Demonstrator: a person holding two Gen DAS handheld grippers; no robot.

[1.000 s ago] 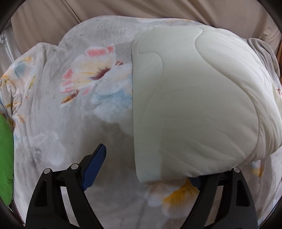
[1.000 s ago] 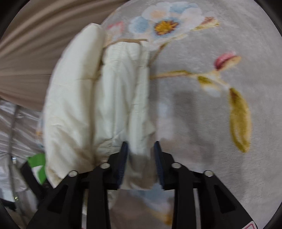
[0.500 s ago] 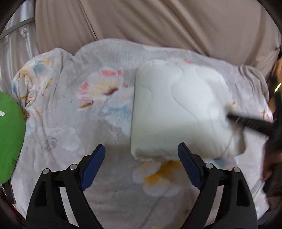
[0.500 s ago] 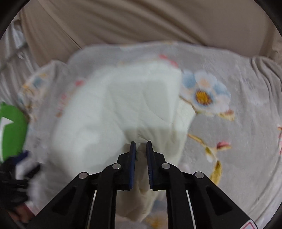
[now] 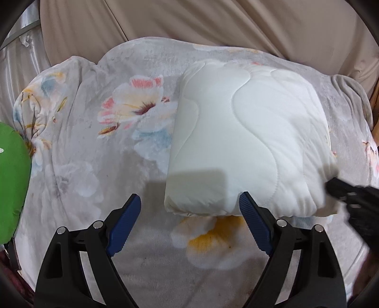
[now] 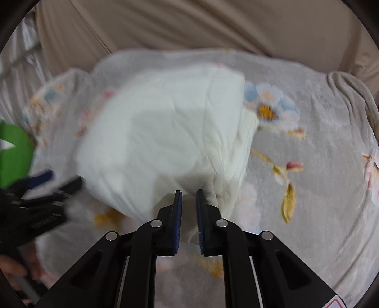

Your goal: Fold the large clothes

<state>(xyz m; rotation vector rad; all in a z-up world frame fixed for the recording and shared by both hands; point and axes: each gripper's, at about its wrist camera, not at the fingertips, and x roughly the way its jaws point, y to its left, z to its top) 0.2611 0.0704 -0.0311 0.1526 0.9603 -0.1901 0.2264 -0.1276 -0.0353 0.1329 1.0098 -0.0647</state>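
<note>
- Lying folded on the grey floral plush blanket (image 5: 132,265), the white quilted comforter (image 5: 246,142) now forms a compact bundle.
- Left gripper (image 5: 189,225) has backed away, fingers wide apart, empty.
- Right gripper (image 6: 188,213) has just been closing; fingers nearly together, seemingly nothing gripped.
- Judgement: folding looks essentially finished.

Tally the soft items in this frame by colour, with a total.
White: 1, the folded quilt
Grey floral: 1, the blanket spread under it
Green: 1, the cushion-like item at the left edge
Beige: 1, the draped backdrop cloth
Total: 4
</note>
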